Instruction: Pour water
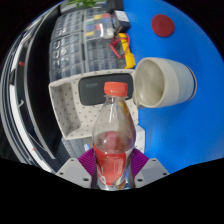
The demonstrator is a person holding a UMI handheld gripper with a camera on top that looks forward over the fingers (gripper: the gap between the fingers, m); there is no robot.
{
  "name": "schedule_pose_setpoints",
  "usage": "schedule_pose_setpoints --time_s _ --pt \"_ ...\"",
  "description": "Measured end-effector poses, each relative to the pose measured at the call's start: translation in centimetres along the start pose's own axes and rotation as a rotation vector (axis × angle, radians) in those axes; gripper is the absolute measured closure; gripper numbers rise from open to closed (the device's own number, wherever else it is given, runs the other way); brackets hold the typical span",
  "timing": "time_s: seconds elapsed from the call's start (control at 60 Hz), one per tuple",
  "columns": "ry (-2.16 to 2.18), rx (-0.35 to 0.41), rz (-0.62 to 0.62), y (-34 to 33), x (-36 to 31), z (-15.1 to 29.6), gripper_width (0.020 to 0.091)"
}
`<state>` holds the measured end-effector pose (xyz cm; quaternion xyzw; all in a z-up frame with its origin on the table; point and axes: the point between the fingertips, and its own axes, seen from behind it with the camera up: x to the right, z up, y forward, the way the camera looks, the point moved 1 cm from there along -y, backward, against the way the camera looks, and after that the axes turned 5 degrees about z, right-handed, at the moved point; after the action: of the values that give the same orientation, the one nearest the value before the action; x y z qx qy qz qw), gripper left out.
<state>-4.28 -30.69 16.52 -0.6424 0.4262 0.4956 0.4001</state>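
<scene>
A clear plastic bottle with a red-orange cap stands upright between the two fingers of the gripper, whose pads press against its lower body. A reddish tint shows low in the bottle. Just beyond and to the right, a white cup lies tilted, its opening facing the bottle.

bottles: 1, clear with red cap, lower centre | cups: 1, white, right of centre | red discs: 1, upper right | white trays: 1, left of centre
</scene>
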Motion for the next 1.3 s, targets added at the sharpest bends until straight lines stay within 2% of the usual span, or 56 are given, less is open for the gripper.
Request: schedule_pose_setpoints --time_s 0.233,0.4,0.517,0.667,0.75,0.767,0.883,1.0,1.133,1.3 --pt "0.248 0.020 0.012 0.0 -0.6 1.5 0.0671" --pt "0.213 -0.026 -0.024 -0.4 0.4 0.7 0.0672" --pt "0.072 -0.053 -0.022 -1.3 -0.4 0.9 0.0671" --pt "-0.375 -0.096 -0.018 -2.6 -3.9 2.8 0.0671" --pt "-0.658 -0.075 -0.038 -3.1 -6.2 5.8 0.0669" --pt "-0.719 -0.051 -0.019 -3.2 -5.9 6.5 0.0668" --pt "-1.003 -0.005 -0.087 -3.5 -9.4 11.0 0.0669" --pt "-1.295 0.035 -0.149 -4.2 -10.0 15.0 0.0666" --pt "-1.564 0.084 -0.233 -4.8 -8.6 20.0 0.0666" --pt "-1.616 0.122 -0.292 -5.8 -5.6 25.5 0.0665"
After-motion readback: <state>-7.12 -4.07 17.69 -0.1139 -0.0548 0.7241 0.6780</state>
